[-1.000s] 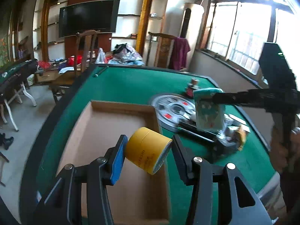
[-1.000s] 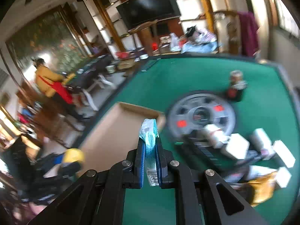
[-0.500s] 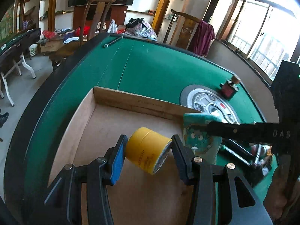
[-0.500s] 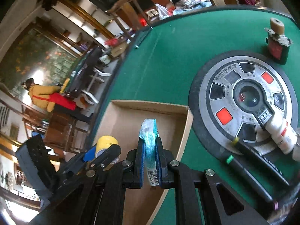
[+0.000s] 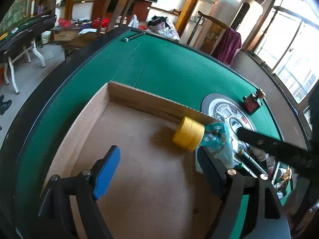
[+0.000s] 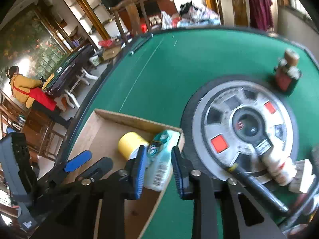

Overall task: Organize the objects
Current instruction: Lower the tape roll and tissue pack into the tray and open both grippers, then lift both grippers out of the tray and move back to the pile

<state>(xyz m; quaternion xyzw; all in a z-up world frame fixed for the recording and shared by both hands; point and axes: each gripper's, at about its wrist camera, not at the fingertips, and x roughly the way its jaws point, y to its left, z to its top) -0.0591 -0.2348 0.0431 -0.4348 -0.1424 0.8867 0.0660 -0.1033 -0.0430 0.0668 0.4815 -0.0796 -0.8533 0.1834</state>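
Observation:
A yellow tape roll point(image 5: 188, 136) lies on its side in the far right corner of the cardboard box point(image 5: 139, 99); it also shows in the right wrist view point(image 6: 130, 144). A teal snack packet point(image 5: 216, 142) leans beside it against the box's right wall, and shows between my right fingers point(image 6: 159, 161). My left gripper point(image 5: 159, 169) is open and empty above the box floor. My right gripper point(image 6: 157, 171) is open around the packet without pressing it.
The box point(image 6: 111, 123) sits on a green felt table point(image 5: 169, 69). A round grey dial plate point(image 6: 245, 127) lies to its right, with a small dark bottle point(image 6: 286, 75), a white bottle point(image 6: 276, 165), and small boxes nearby. Chairs and clutter stand beyond the table.
My left gripper opened and let the yellow tape roll drop into the box corner. My right gripper opened and released the teal packet at the box's right wall.

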